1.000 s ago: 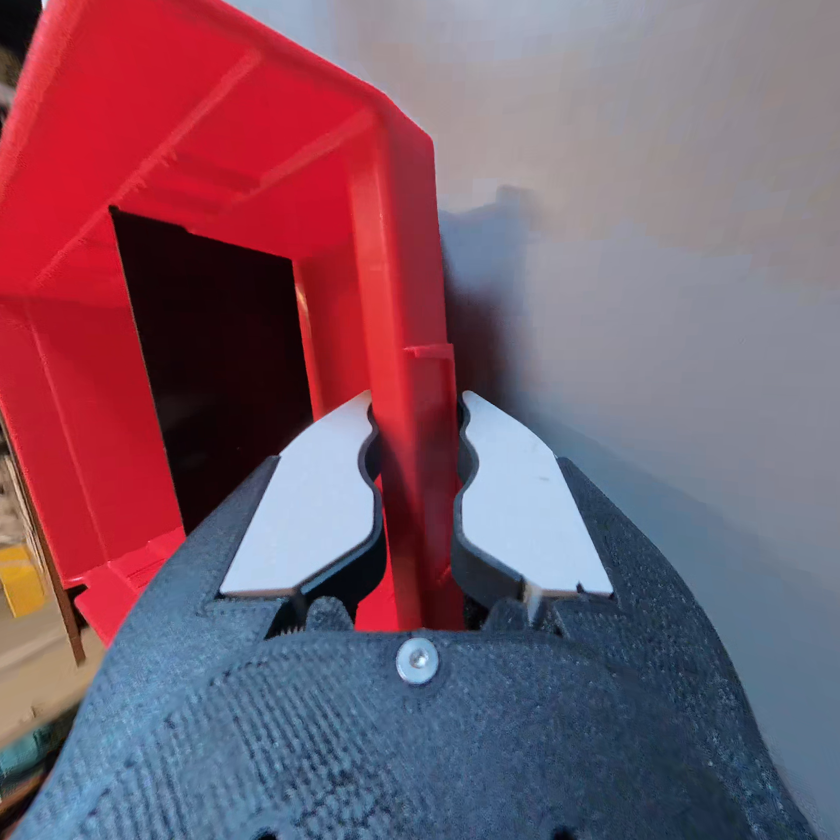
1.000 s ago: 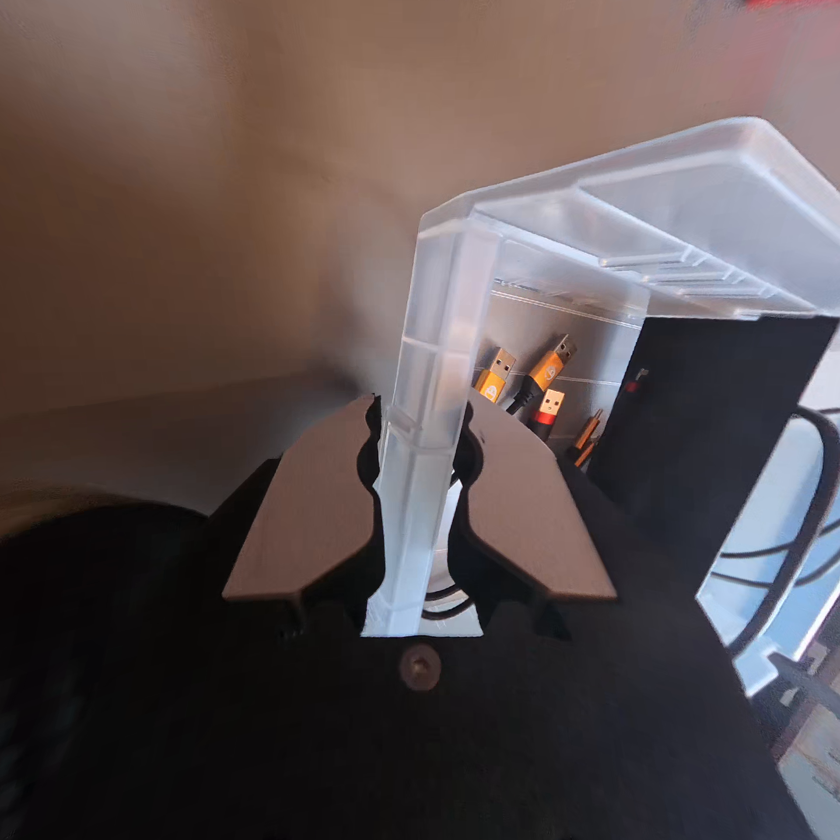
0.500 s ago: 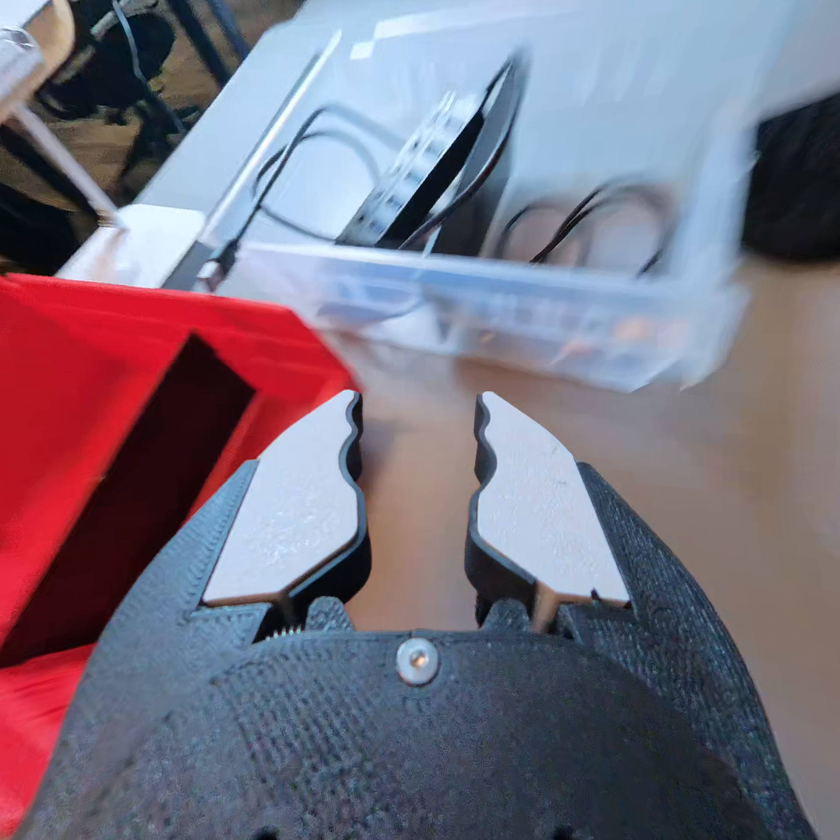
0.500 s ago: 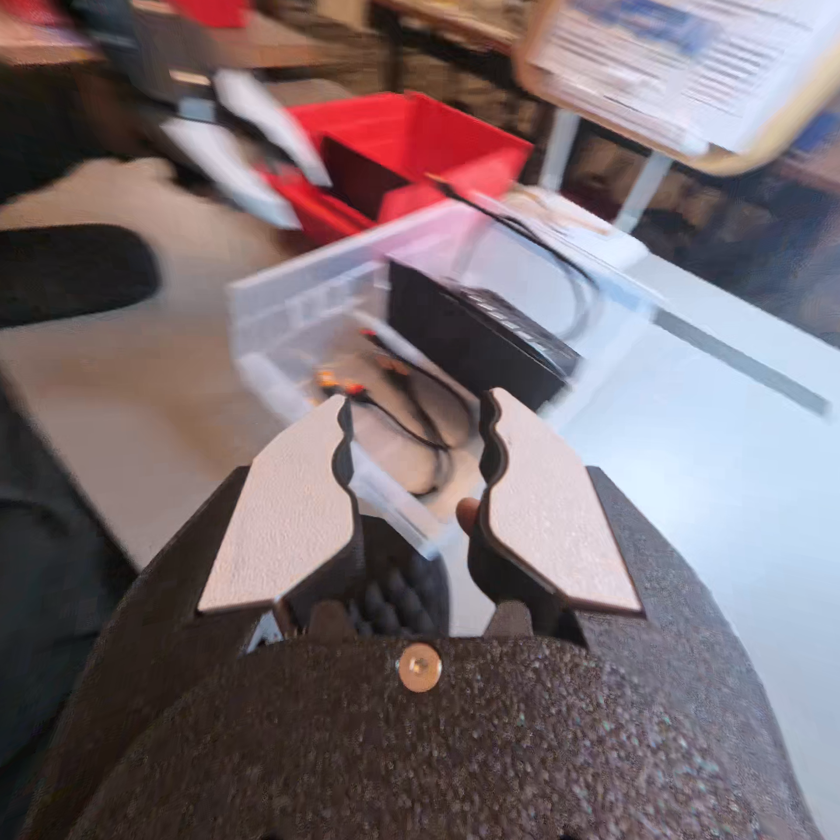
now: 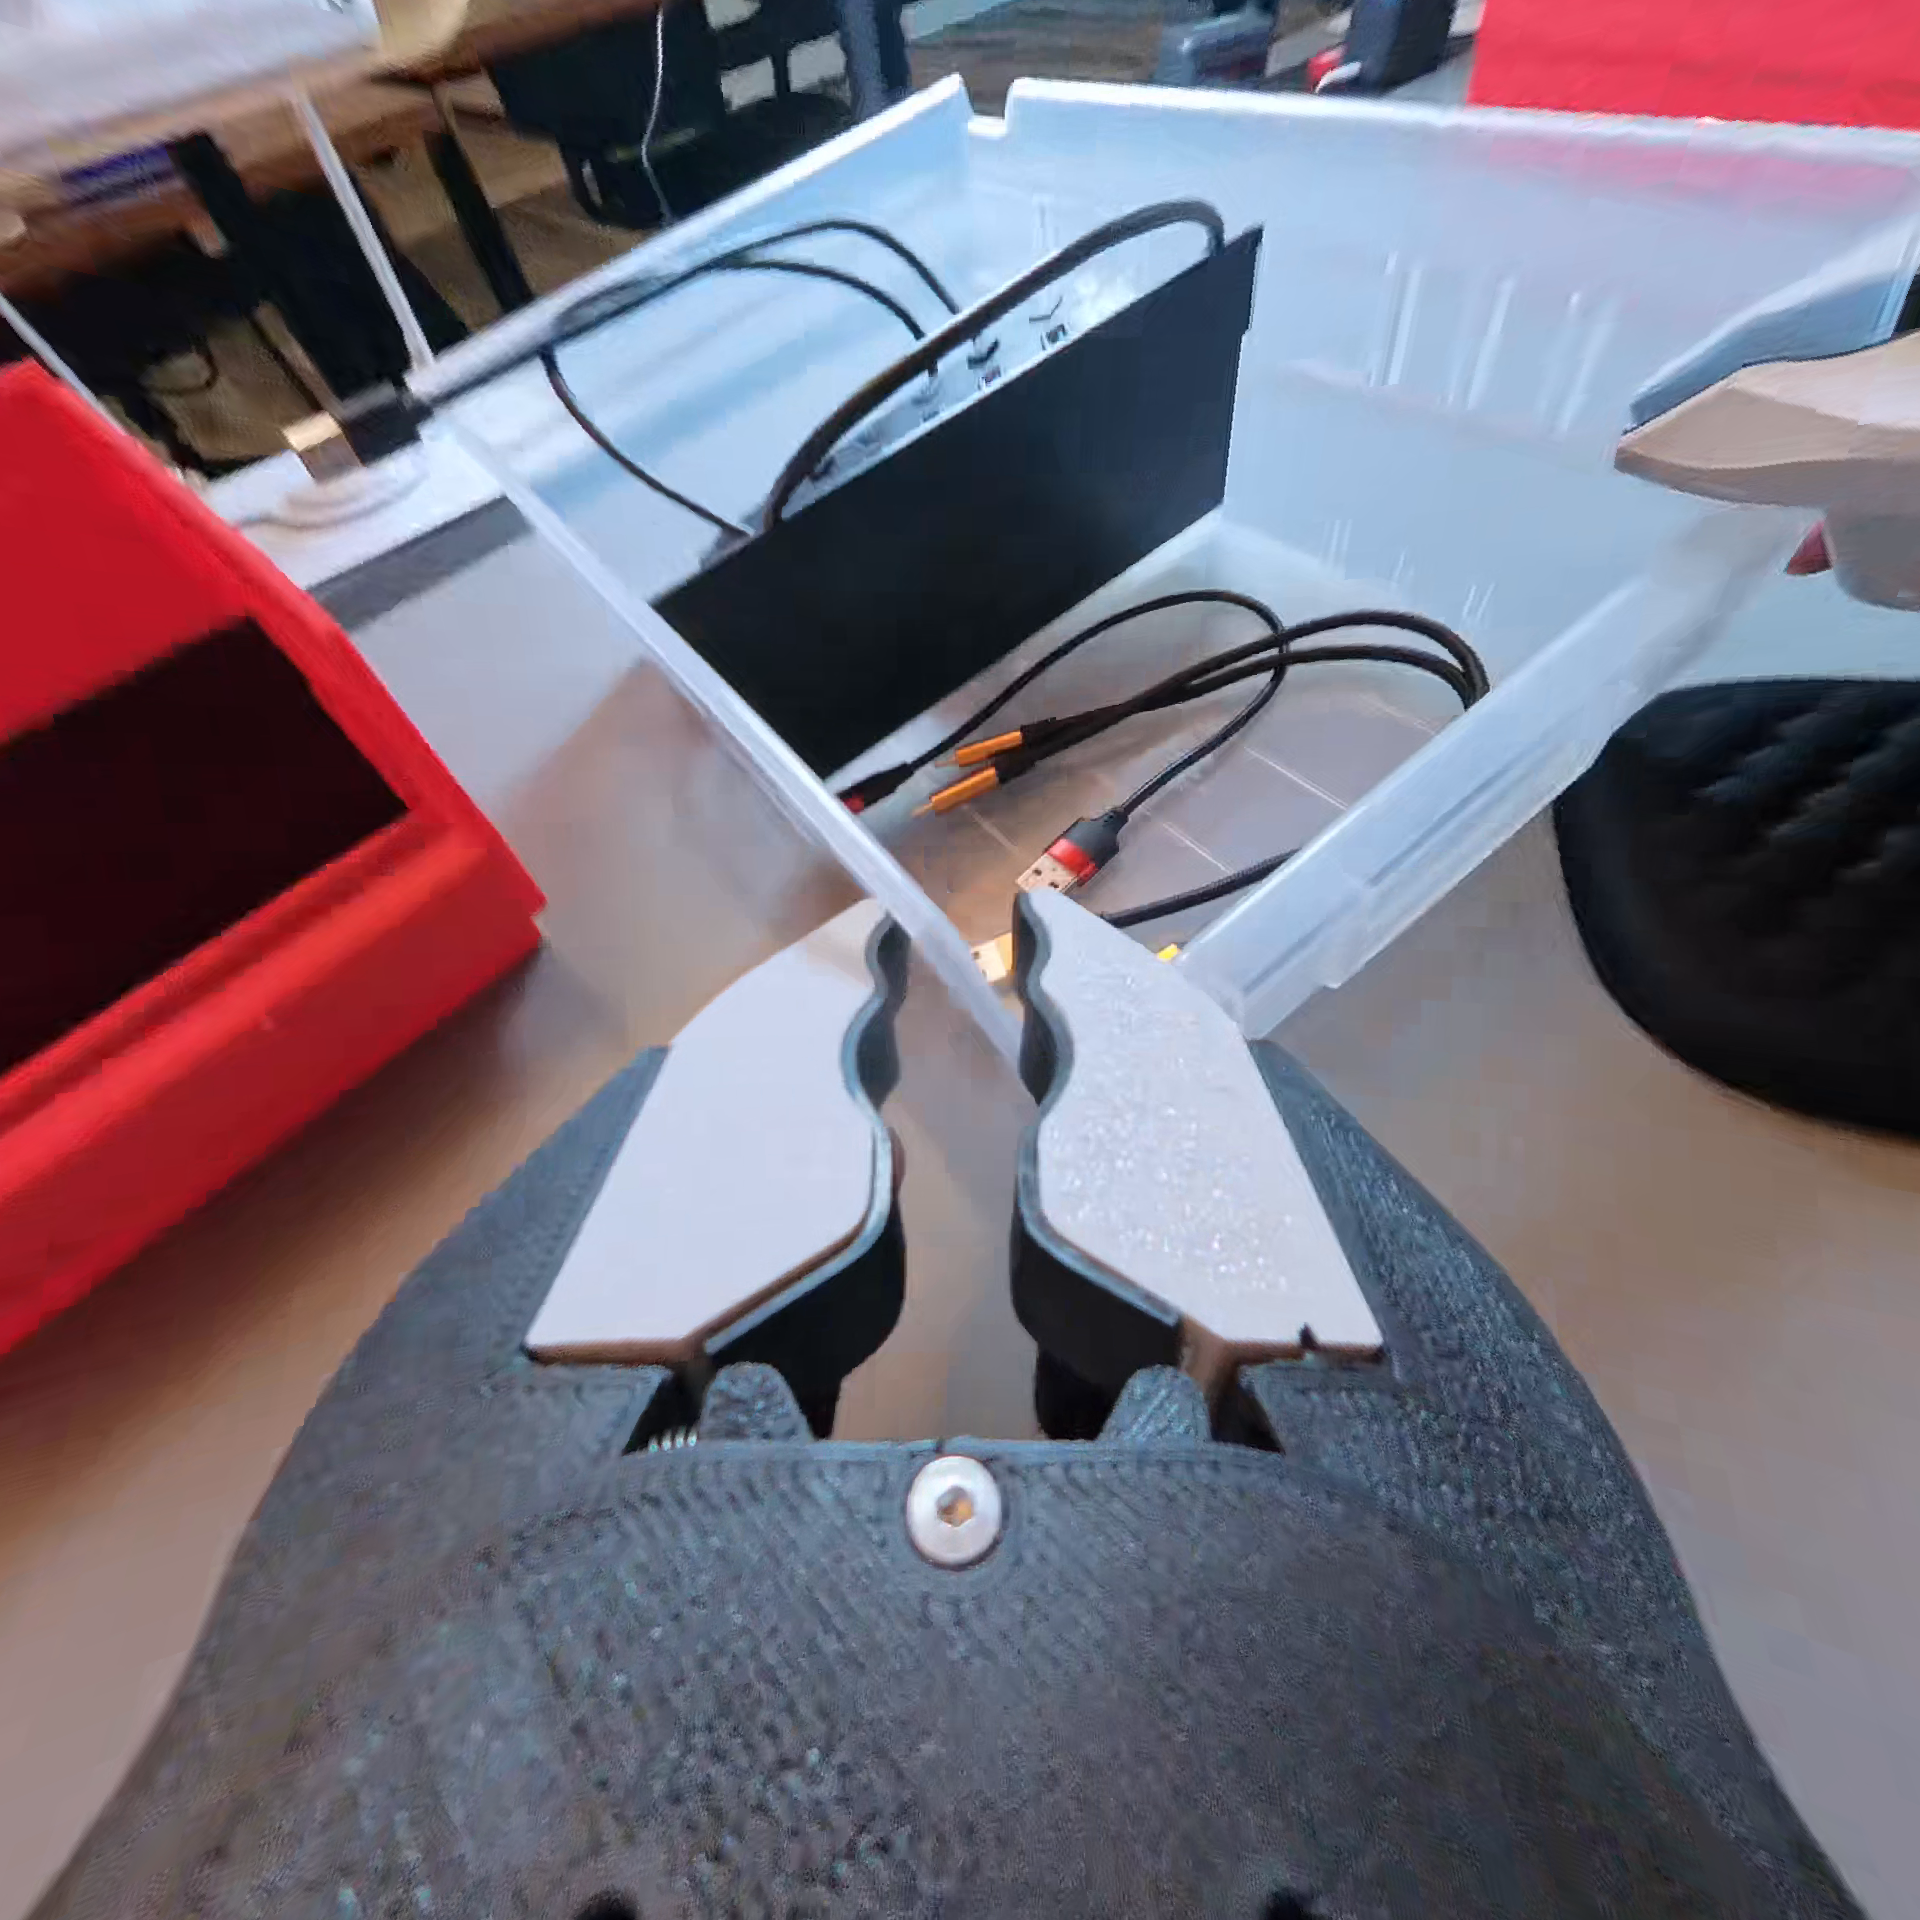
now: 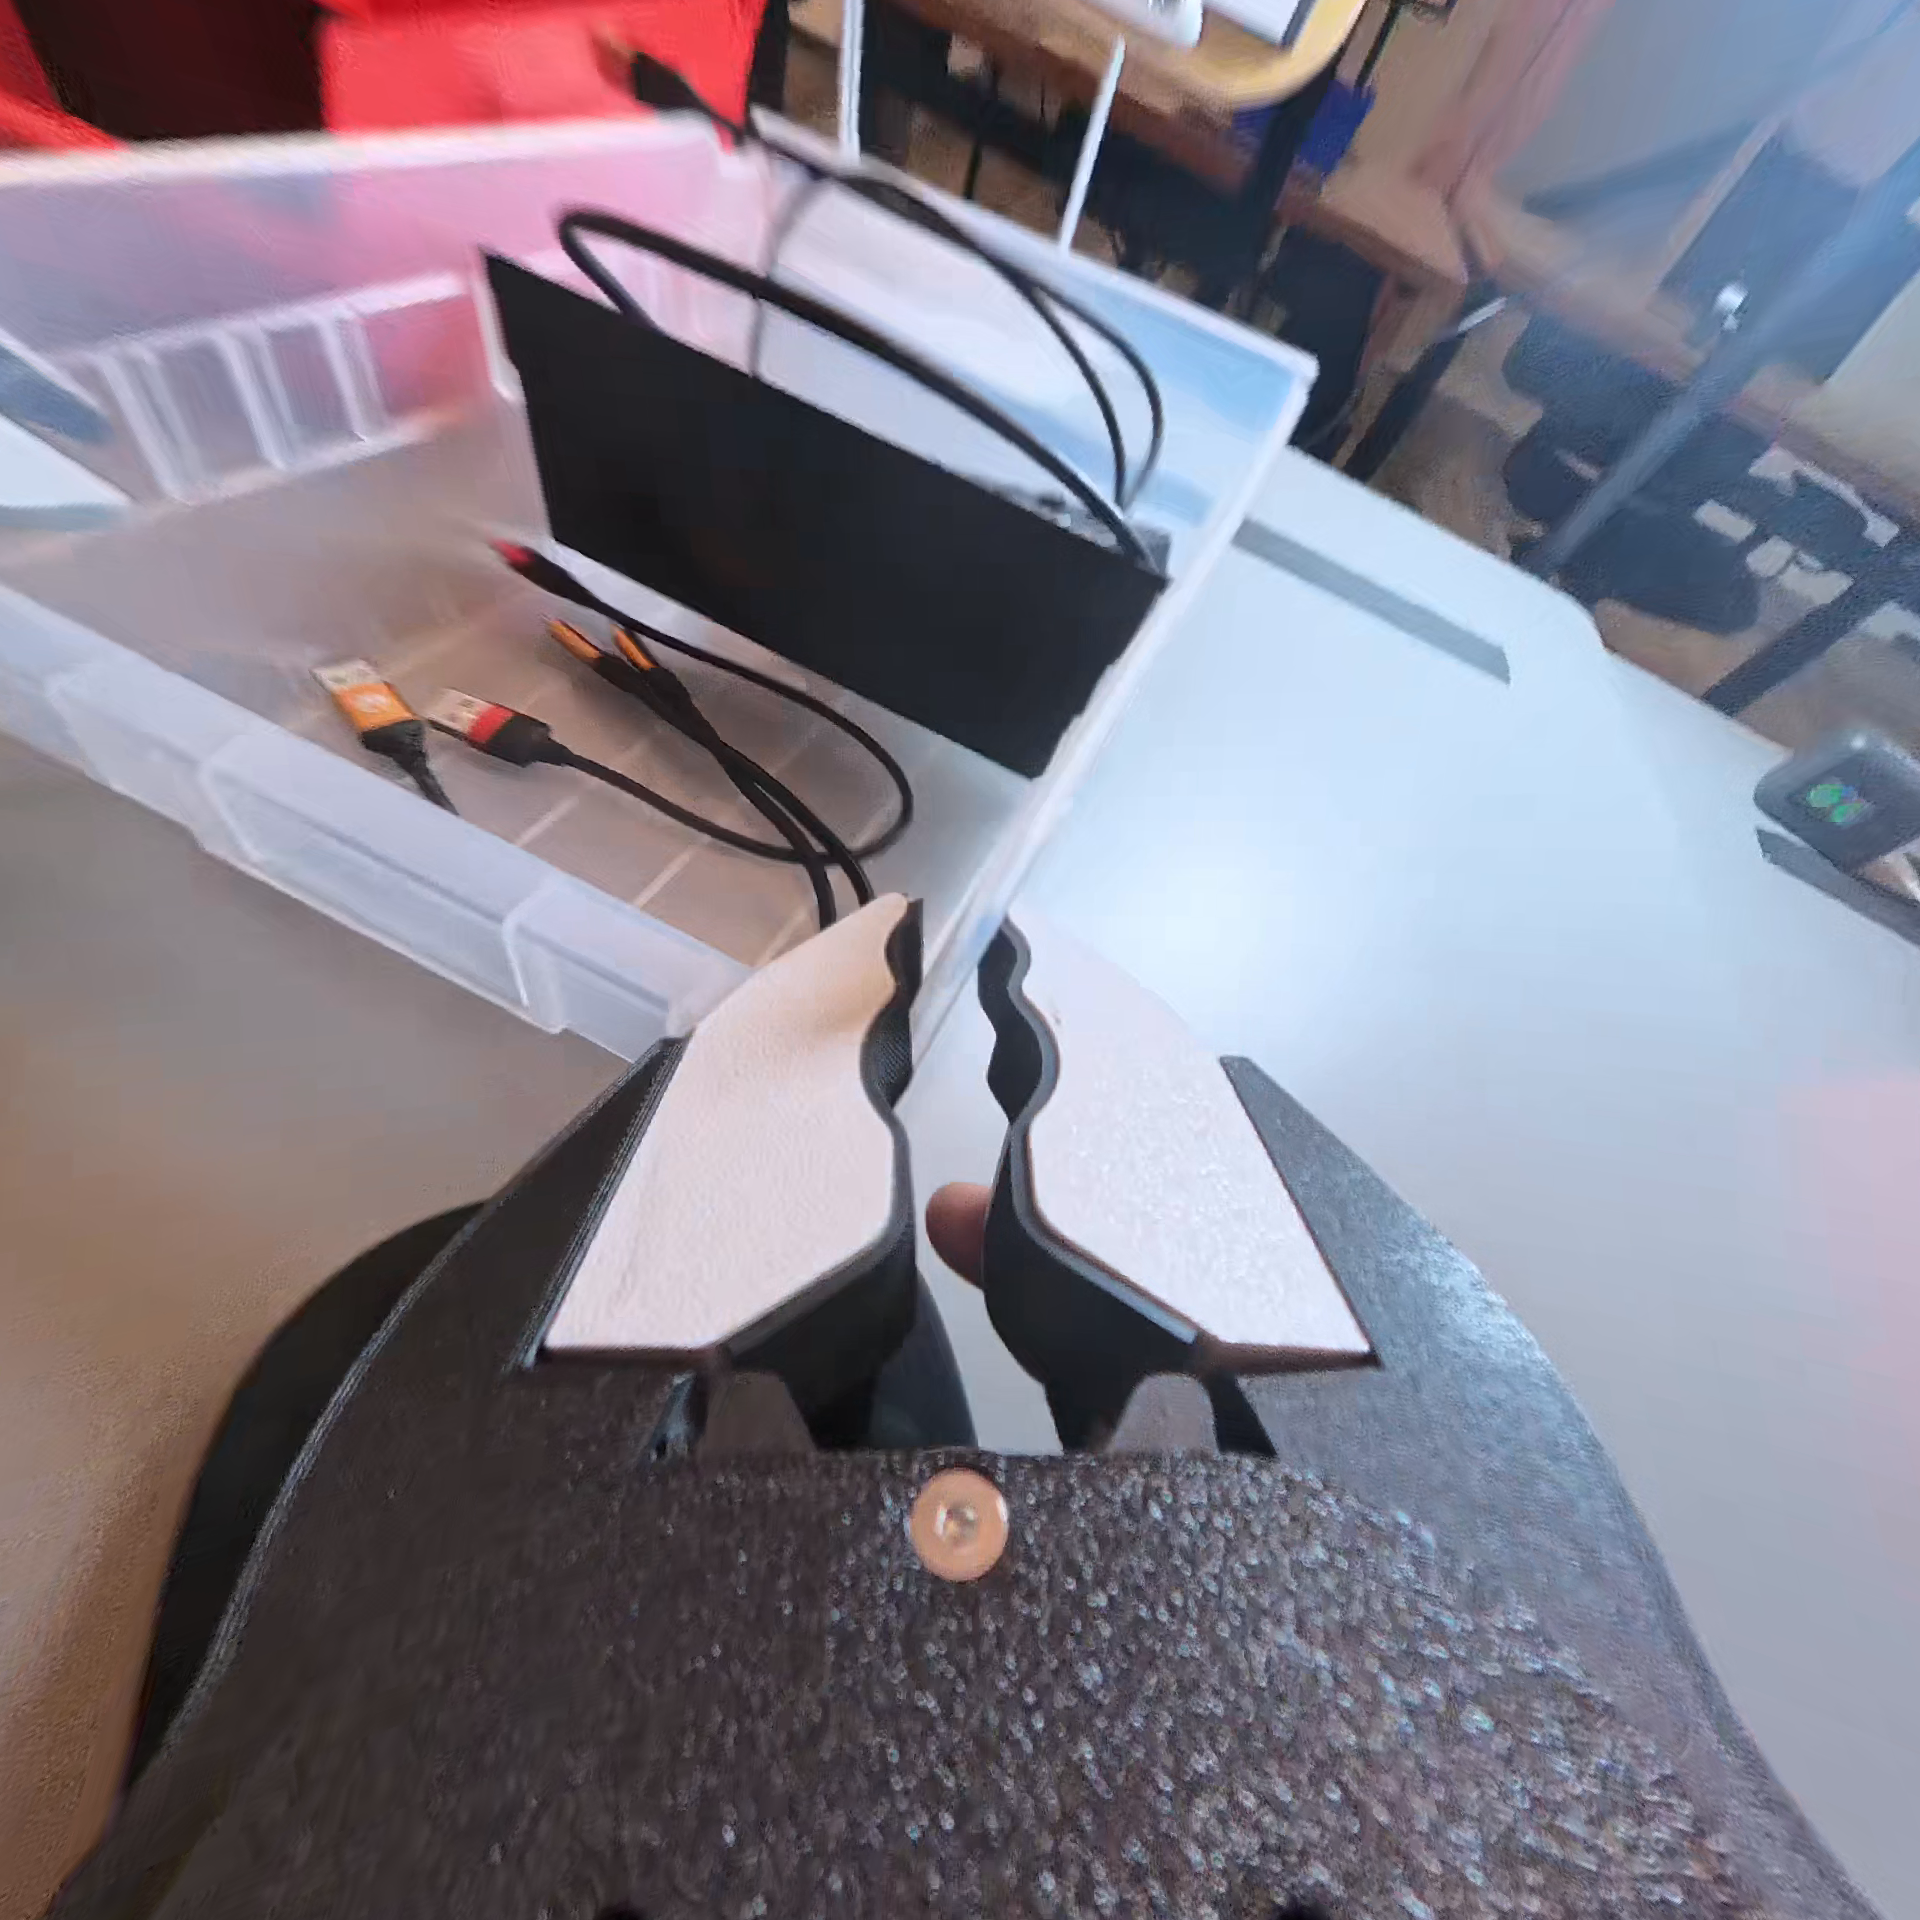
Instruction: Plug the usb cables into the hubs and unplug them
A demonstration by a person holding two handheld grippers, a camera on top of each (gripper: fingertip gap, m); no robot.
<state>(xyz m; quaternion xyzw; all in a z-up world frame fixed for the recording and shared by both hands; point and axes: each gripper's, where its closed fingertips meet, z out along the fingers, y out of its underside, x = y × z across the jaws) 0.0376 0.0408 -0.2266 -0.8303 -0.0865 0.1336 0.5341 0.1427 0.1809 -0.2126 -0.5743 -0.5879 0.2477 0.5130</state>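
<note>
1. left wrist view: left gripper (image 5: 951,940) hovers low over the bench (image 5: 1558,1299), fingers (image 5: 748,1143) parted with a clear gap, grasping nothing. the near corner edge of the clear bin (image 5: 1455,810) lies in line with the gap at the tips (touching or not, cannot tell).
2. same view: inside the bin a black hub (image 5: 966,582) stands on edge against the left wall, thin black cables (image 5: 727,270) looping out of its top. loose usb cables (image 5: 1226,655) lie on the bin floor, unplugged: two orange-tipped plugs (image 5: 982,764) near the hub, a red-collared plug (image 5: 1070,857) nearer the fingers.
3. same view: red bin (image 5: 260,831) sits on the bench to the left, apart from the clear bin. a finger of the right gripper (image 5: 1787,436) shows at the right edge.
4. right wrist view: right gripper (image 6: 951,930) fingers (image 6: 1153,1195) slightly apart, holding nothing; the clear bin's (image 6: 416,873) right wall edge runs toward the gap.
5. same view: hub (image 6: 831,561) upright against that wall; orange plug (image 6: 364,701) and red plug (image 6: 483,717) lie by the near wall, off the hub.
</note>
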